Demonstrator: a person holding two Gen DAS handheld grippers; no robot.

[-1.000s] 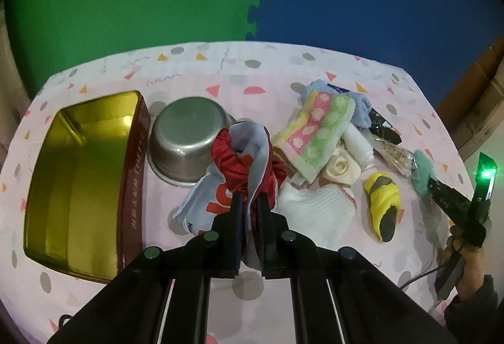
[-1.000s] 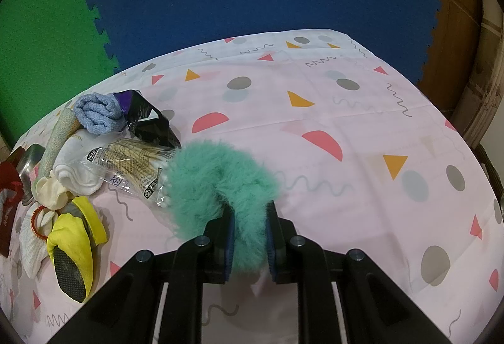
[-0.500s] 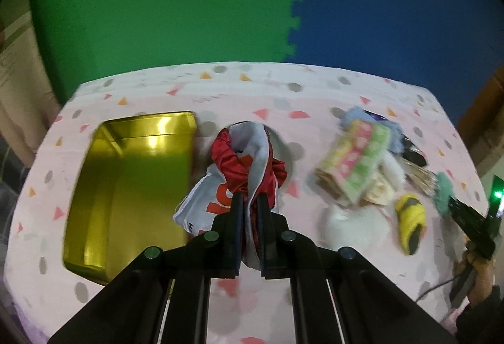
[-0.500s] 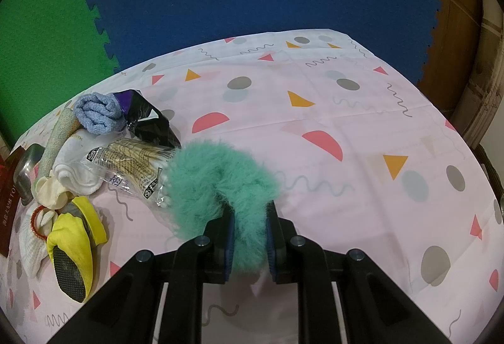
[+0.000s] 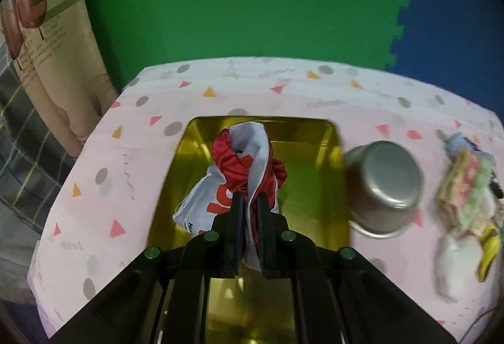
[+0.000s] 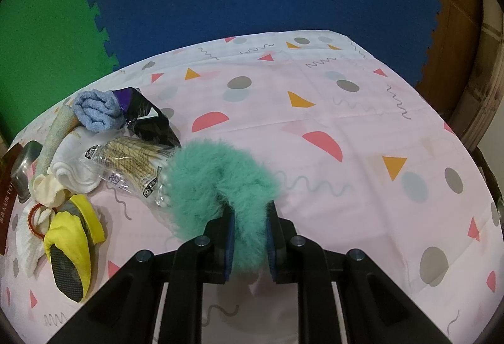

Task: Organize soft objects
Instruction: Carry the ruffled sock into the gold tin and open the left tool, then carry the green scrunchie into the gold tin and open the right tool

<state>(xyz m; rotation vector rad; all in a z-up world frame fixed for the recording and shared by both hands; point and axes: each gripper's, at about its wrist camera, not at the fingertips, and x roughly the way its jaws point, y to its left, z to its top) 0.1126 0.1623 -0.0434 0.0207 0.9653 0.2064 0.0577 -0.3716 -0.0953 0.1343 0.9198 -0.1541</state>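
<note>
The left gripper (image 5: 250, 211) was clamped on a red-and-white cloth bag (image 5: 239, 183), held over the gold tin (image 5: 330, 161), whose near end was hidden by the gripper. At three o'clock, a blurred steel pot (image 5: 382, 186) was seen. The right gripper (image 6: 249, 236) was pinched on a teal fluffy scrunchie (image 6: 217, 177), its lower part concealed between the fingers.

Two close downward wrist views over one table (image 5: 94, 173) (shared: soft pile (image 6: 72, 161))

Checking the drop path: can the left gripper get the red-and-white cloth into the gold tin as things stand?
Probably yes. The left gripper, shut on the red-and-white cloth, is above the open gold tin; nothing blocks it.
</note>
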